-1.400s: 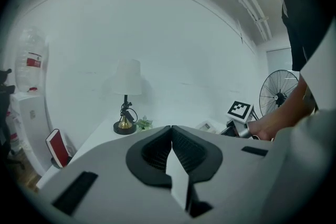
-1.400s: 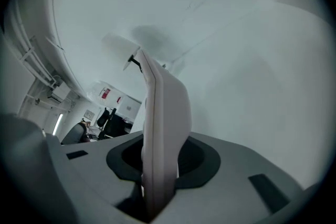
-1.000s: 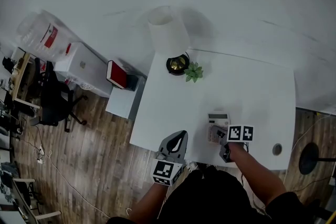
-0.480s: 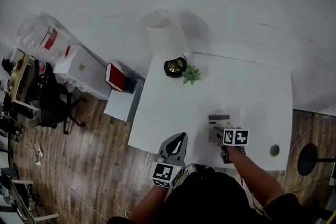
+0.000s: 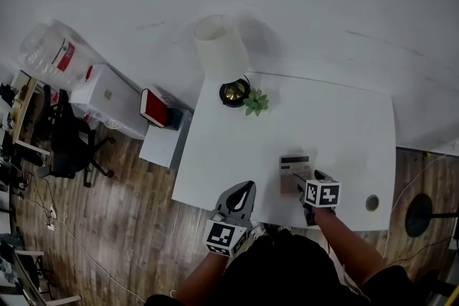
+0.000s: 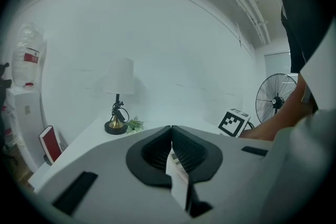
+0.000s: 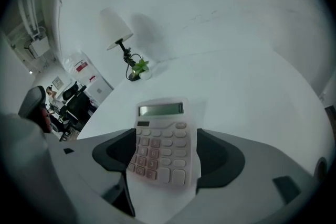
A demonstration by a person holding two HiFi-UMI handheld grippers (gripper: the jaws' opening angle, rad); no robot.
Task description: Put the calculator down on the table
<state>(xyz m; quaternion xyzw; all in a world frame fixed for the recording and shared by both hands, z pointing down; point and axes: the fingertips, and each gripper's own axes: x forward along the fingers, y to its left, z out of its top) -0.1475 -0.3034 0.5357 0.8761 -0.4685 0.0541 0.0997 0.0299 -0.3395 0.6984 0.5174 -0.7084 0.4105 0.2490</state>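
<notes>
At the head view's left edge, a black office chair (image 5: 72,143) stands on the wooden plank floor (image 5: 107,226). Low at centre, the left gripper (image 5: 246,188) hangs at the near edge of the smooth white table (image 5: 344,125). Only its own view shows its ribbed black jaws pressed together. Just right, the pale calculator (image 5: 295,170) lies flat on the table. The right gripper view alone shows the right gripper (image 7: 164,150) with its jaws opening, spread at either side of the calculator.

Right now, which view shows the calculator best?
Right gripper view: the calculator lies close, keys and display clear, between the opening jaws of the right gripper. The head view shows it small, partly behind that gripper. The left gripper view shows nothing clearly of it.
</notes>
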